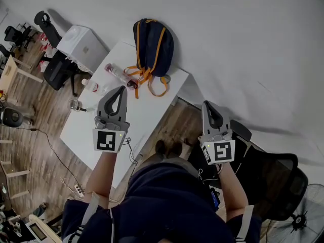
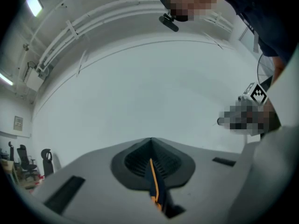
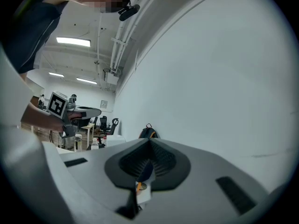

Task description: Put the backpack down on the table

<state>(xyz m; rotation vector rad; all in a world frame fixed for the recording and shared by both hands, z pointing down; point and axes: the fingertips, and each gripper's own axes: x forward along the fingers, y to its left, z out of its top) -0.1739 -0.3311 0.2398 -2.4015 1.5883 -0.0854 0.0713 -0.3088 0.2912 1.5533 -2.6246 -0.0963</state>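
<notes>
The backpack [image 1: 152, 44] is standing at the far end of the white tabletop [image 1: 96, 128], leaning against the wall [image 1: 243, 44], which is propping it up so that it is not slumping. Its long axis is running upright, with the carry loop pointing up and the orange straps [image 1: 144, 79] facing the person and trailing onto the tabletop. The left gripper [image 1: 120, 90] is hanging over the near tabletop and the right gripper [image 1: 208, 105] is just off its edge. Both are showing jaws pressed together, gripping nothing, well apart from the bag, so the putting-down is looking done
</notes>
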